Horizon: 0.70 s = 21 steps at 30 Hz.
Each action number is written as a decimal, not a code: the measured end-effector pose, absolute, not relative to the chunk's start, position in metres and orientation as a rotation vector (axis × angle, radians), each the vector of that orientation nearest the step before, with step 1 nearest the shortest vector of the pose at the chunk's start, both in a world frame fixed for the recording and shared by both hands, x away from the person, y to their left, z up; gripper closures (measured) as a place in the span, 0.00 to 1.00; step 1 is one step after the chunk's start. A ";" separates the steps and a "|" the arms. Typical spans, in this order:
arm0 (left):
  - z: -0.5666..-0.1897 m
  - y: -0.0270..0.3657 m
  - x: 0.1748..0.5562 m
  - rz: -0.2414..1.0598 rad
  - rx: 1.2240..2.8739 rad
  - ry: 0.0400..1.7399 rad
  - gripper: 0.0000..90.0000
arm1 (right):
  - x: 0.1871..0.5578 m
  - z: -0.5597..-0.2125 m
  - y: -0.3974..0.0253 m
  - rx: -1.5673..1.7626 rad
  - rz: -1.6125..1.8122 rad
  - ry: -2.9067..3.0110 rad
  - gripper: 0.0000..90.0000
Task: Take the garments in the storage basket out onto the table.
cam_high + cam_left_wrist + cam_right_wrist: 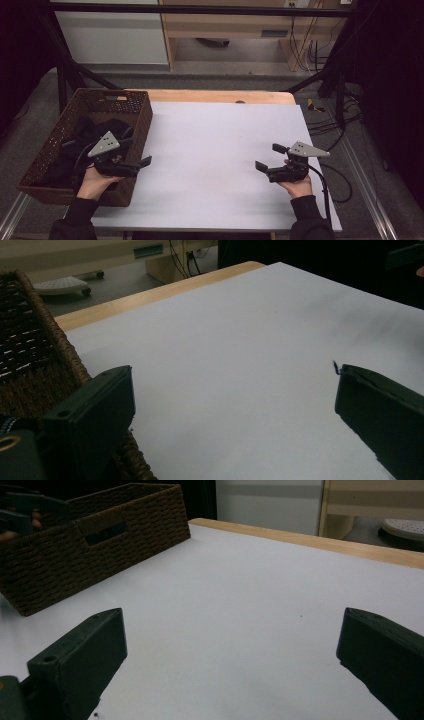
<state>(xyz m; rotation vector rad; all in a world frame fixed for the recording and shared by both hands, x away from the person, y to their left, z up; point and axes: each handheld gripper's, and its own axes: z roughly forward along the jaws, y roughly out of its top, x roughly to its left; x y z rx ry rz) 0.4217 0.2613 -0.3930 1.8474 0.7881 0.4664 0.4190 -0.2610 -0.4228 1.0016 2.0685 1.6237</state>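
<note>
dark clothing [85, 135] lies heaped inside the woven brown basket [141, 125], which sits at the left end of the table, on the edge of the white sheet [215, 150] that covers most of the wooden tabletop [215, 96]. the fabric is too dark to tell how many pieces there are.

left gripper [142, 159] is held over the basket's near right corner, above its rim, with its jaws pointing out toward the white sheet. its jaws stand wide apart with nothing between them; in the left gripper view [232, 405] the basket's woven wall [30, 355] rises just beside the left-hand jaw, and bare white sheet [225, 340] lies in the gap.

right gripper [270, 157] hovers over the right part of the sheet, well apart from the basket, pointing leftward across the table. its jaws are spread wide too and hold nothing; in the right gripper view [232, 655] bare sheet [240, 590] shows between them, and the basket [100, 540] stands farther off at the upper left with the other hand just behind it.
</note>
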 end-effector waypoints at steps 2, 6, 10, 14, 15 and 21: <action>-0.393 0.261 0.422 0.465 1.847 0.790 0.02 | 0.419 -0.423 -0.261 1.002 1.624 2.071 0.00; -0.392 0.262 0.422 0.465 1.844 0.792 0.02 | 0.419 -0.422 -0.261 1.002 1.624 2.068 0.00; -0.391 0.264 0.422 0.463 1.842 0.795 0.02 | 0.419 -0.423 -0.261 1.004 1.622 2.073 0.00; -0.390 0.266 0.422 0.454 1.827 0.806 0.02 | 0.419 -0.423 -0.261 1.004 1.621 2.073 0.00; -0.390 0.266 0.422 0.455 1.828 0.805 0.02 | 0.419 -0.423 -0.261 1.004 1.621 2.074 0.00; -0.388 0.267 0.422 0.458 1.825 0.816 0.02 | 0.419 -0.423 -0.261 1.006 1.616 2.078 0.00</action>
